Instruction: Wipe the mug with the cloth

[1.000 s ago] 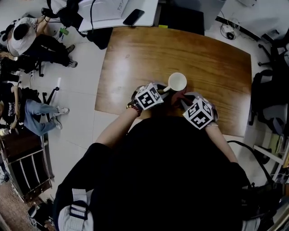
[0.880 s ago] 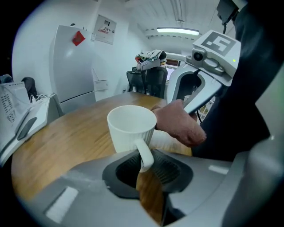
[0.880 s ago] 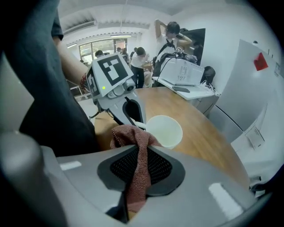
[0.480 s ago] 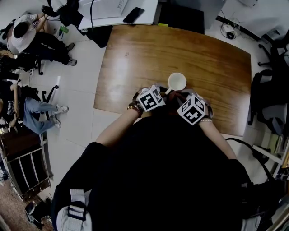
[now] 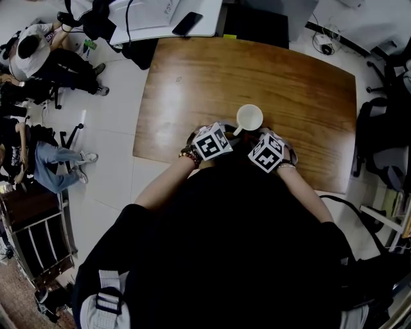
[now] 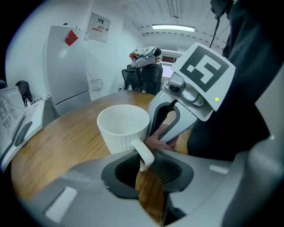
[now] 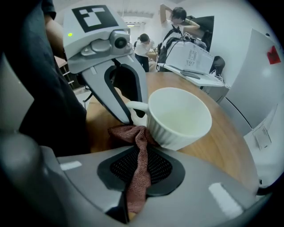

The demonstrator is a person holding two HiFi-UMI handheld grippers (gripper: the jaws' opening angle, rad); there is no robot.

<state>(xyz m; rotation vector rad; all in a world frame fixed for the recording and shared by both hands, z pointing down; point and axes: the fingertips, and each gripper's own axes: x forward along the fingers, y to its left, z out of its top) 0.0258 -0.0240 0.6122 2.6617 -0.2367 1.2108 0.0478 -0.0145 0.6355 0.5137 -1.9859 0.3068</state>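
White mug [image 6: 123,128] handle lies between parted fingers of the left gripper [image 6: 142,163]; right gripper [image 7: 140,153] fingers pinch a rust cloth [image 7: 136,177] touching the mug.

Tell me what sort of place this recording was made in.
Most likely a shared office or lab workroom: a large wooden table with black office chairs beside it, and people seated near a white desk that carries cables and equipment.

Lighting is bright and even from overhead: a ceiling strip light [image 6: 173,28] shows in the left gripper view, and a soft glare patch lies on the wooden table [image 5: 168,96]. All views bow strongly at the edges, with dark corners. The nearest foreground is soft and out of focus.
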